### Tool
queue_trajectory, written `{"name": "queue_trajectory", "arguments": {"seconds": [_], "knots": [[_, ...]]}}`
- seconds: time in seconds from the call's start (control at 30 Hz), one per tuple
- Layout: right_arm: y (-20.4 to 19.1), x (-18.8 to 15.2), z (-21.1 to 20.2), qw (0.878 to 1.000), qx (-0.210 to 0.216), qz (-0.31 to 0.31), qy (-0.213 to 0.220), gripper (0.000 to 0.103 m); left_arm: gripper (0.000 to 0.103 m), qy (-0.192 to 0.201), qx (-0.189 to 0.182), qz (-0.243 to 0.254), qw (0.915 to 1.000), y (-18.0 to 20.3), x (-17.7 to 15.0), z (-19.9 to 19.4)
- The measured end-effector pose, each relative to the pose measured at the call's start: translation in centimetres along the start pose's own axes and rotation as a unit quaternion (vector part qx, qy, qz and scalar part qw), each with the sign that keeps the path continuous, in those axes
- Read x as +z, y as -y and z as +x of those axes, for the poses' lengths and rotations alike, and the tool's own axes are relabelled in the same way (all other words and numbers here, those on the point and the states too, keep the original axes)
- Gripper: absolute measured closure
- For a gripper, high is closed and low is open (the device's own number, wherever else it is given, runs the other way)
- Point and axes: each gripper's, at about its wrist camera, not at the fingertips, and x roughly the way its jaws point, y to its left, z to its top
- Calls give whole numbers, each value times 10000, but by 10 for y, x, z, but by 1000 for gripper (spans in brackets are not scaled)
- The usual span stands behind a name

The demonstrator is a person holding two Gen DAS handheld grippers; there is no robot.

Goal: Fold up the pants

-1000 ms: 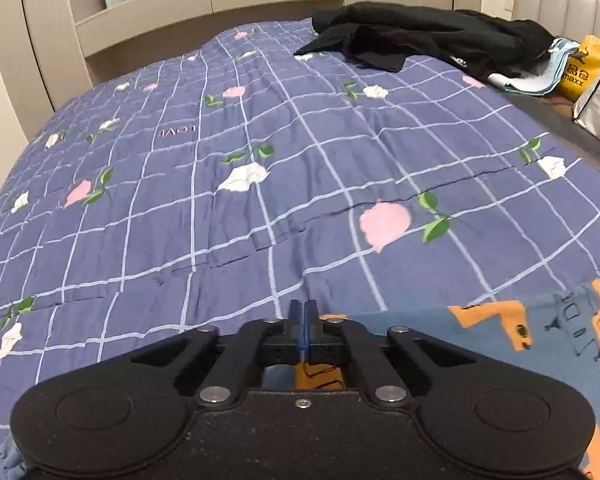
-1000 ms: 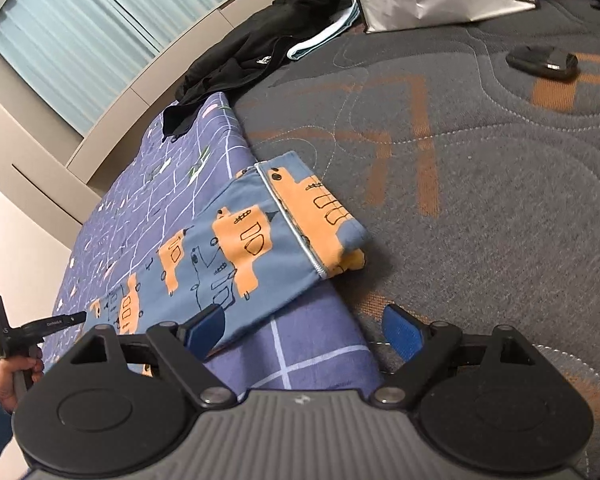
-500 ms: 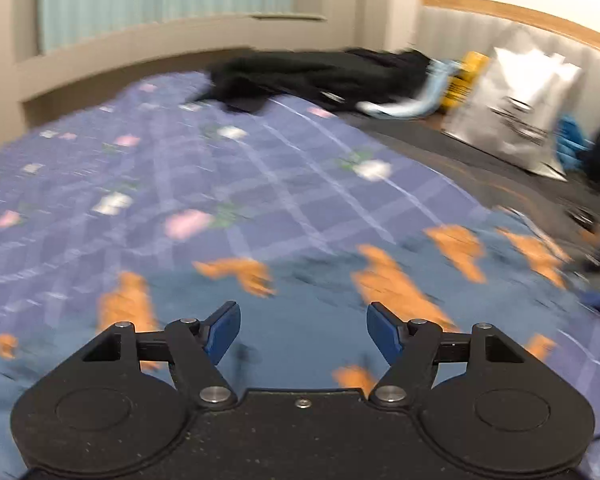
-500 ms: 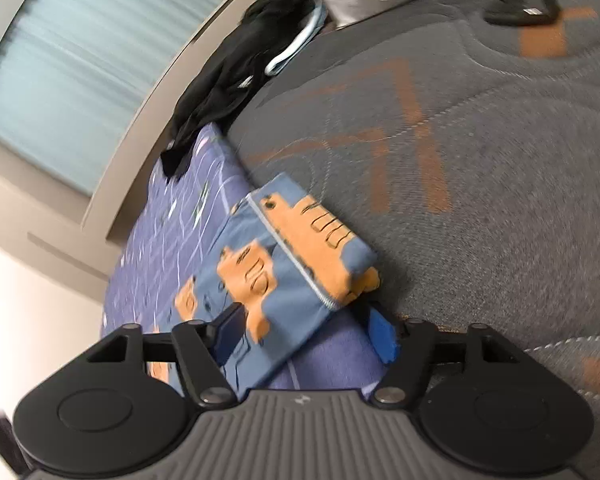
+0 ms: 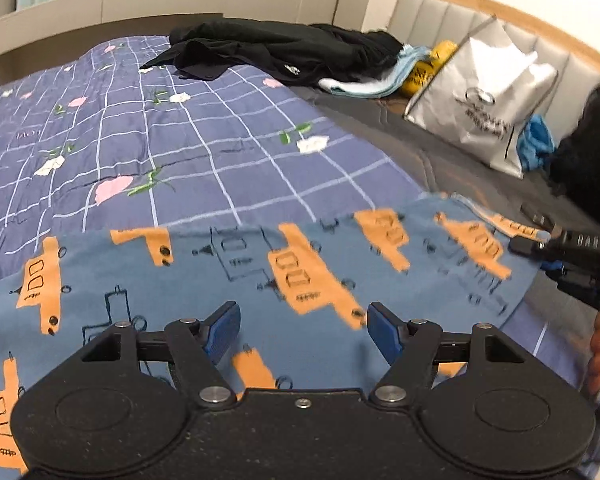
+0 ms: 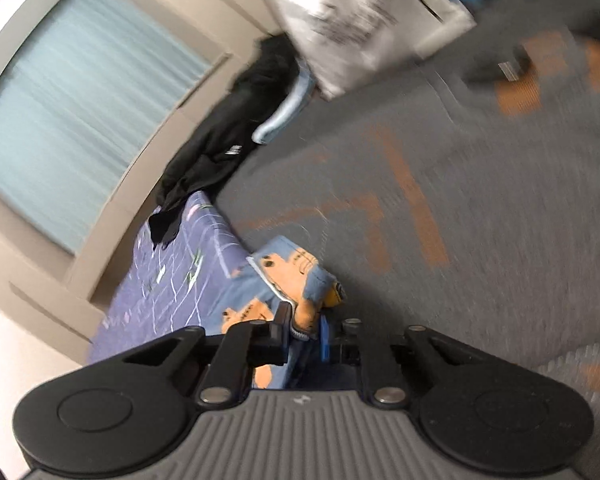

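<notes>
The blue pants [image 5: 260,272] with orange vehicle prints lie spread across the purple checked quilt [image 5: 180,148]. My left gripper [image 5: 303,332] is open just above the cloth and holds nothing. In the right wrist view my right gripper [image 6: 305,330] has its jaws nearly together on the waistband end of the pants [image 6: 296,276], at the quilt's edge. The right gripper also shows in the left wrist view [image 5: 572,256] at the pants' far right end, with part of a hand below it.
A black garment [image 5: 284,48] lies at the far end of the quilt. A white printed bag [image 5: 484,100] leans on the headboard, with blue and yellow items beside it. The grey patterned mattress [image 6: 460,220] carries a small dark object [image 6: 500,68].
My left gripper let go of the pants, opened and swung right. My right gripper moved in and shut on the waistband end.
</notes>
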Motion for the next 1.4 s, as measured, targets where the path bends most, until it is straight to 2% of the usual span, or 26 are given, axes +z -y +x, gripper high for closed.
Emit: {"name": "queue_trajectory", "arguments": {"seconds": [0.1, 0.23, 0.4, 0.53, 0.63, 0.77, 0.8, 0.9, 1.03, 1.17, 1.3, 1.4], "knots": [[-36, -2, -6, 9945, -109, -999, 278, 88, 30, 77, -293, -372, 9988, -7, 11, -4], [-89, -11, -8, 9726, -168, -2265, 500, 88, 30, 167, -764, -909, 9928, -18, 23, -7], [-150, -41, -2, 9230, -89, -3810, 536, 89, 30, 146, -1455, -1667, 9751, -34, 30, -5], [-184, -75, 2, 8819, 66, -4694, 431, 89, 29, 44, -1814, -2057, 9617, -42, 27, 1], [-201, -102, 2, 8561, 249, -5156, 249, 90, 29, -90, -1872, -2124, 9590, -45, 21, 7], [-210, -136, 6, 8340, 410, -5500, -125, 90, 29, -315, -1744, -2187, 9596, -47, 7, 17], [-211, -144, 9, 8308, 405, -5547, -236, 90, 29, -357, -1712, -2242, 9587, -48, 2, 19], [-205, -157, 16, 8308, 394, -5530, -491, 90, 29, -485, -1748, -2425, 9530, -53, -7, 24], [-196, -173, 21, 8245, 302, -5622, -579, 90, 27, -514, -1819, -2611, 9466, -55, -14, 30], [-186, -175, 22, 8297, 287, -5546, -563, 88, 26, -482, -1835, -2755, 9424, -58, -18, 31], [-181, -178, 21, 8274, 270, -5588, -501, 86, 27, -492, -1695, -2797, 9437, -55, -17, 37], [-180, -180, 19, 8263, 255, -5610, -443, 86, 34, -492, -1500, -2874, 9447, -52, -13, 40]]}}
